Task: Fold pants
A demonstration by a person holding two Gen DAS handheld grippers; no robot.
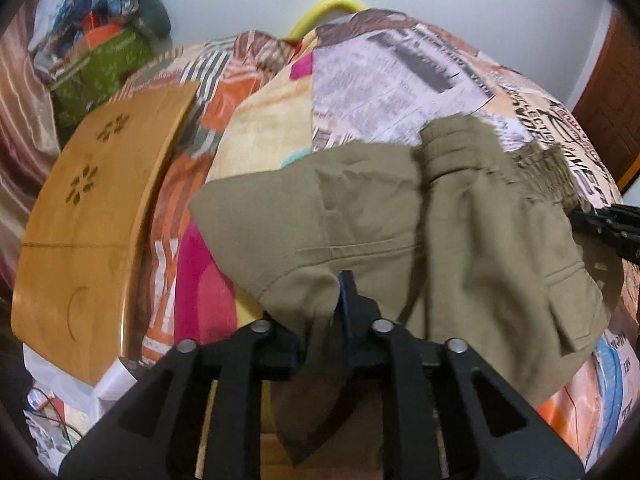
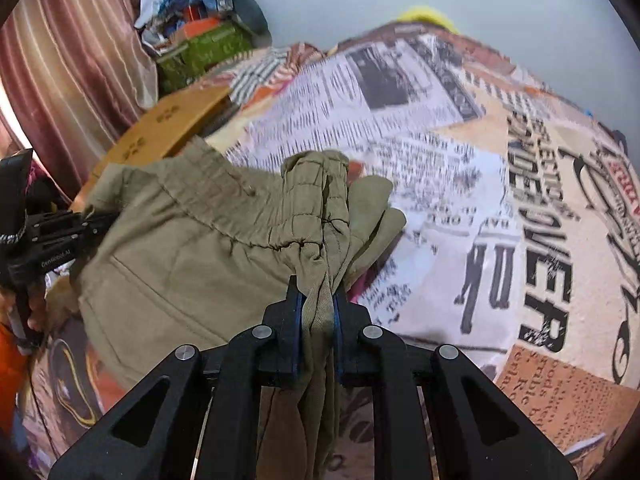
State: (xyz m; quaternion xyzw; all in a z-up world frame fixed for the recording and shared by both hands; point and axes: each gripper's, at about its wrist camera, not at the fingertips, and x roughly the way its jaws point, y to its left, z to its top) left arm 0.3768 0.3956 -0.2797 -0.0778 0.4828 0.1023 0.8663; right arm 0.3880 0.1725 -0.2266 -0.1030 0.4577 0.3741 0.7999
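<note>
Olive-green pants (image 1: 400,220) lie bunched over a newspaper-print bedspread (image 1: 400,68). My left gripper (image 1: 332,296) is shut on a fold of the pants near their lower edge; cloth drapes over its left finger. My right gripper (image 2: 316,300) is shut on the gathered elastic waistband of the pants (image 2: 192,248), and cloth hangs down between its fingers. The right gripper also shows at the right edge of the left wrist view (image 1: 608,228). The left gripper shows at the left edge of the right wrist view (image 2: 60,236).
A wooden lap table (image 1: 88,220) lies on the bed left of the pants. A pile of bags and clothes (image 1: 104,40) sits in the far left corner beside a striped curtain (image 2: 72,48). A brown door (image 1: 616,92) stands at the right.
</note>
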